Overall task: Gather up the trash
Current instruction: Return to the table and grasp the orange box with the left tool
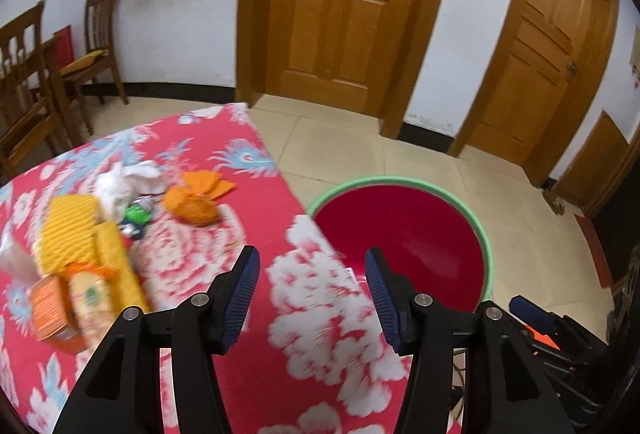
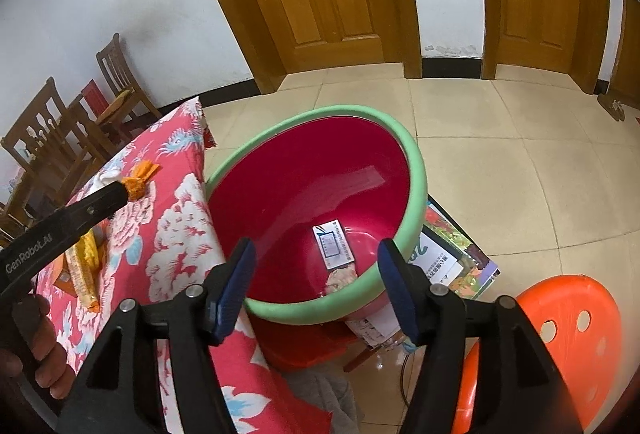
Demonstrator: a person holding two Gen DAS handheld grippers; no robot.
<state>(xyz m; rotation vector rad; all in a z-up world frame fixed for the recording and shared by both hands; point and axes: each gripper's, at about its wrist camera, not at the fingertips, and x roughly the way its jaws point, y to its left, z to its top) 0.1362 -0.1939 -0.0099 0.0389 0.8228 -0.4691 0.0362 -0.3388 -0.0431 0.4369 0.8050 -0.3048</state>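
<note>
A red basin with a green rim [image 1: 400, 180] stands just past the table's right edge. In the right wrist view, a white printed packet [image 2: 334, 244] and a crumpled wrapper [image 2: 342, 278] lie inside the basin [image 2: 416, 170]. On the red floral tablecloth [image 1: 320, 314] lie orange wrappers [image 1: 196, 204], a white crumpled bag [image 1: 124, 182], a green wrapper [image 1: 136, 214], yellow packets [image 1: 74, 230] and an orange box [image 1: 50, 308]. My left gripper [image 1: 311, 258] is open and empty over the table's edge. My right gripper [image 2: 316, 248] is open and empty above the basin's near rim.
An orange plastic stool [image 2: 560, 334] stands at the near right of the basin. Printed papers [image 2: 452, 258] lie under the basin. Wooden chairs [image 1: 100, 42] stand at the far left, wooden doors [image 1: 344, 14] beyond a tiled floor. A hand [image 2: 44, 350] holds the left gripper's handle.
</note>
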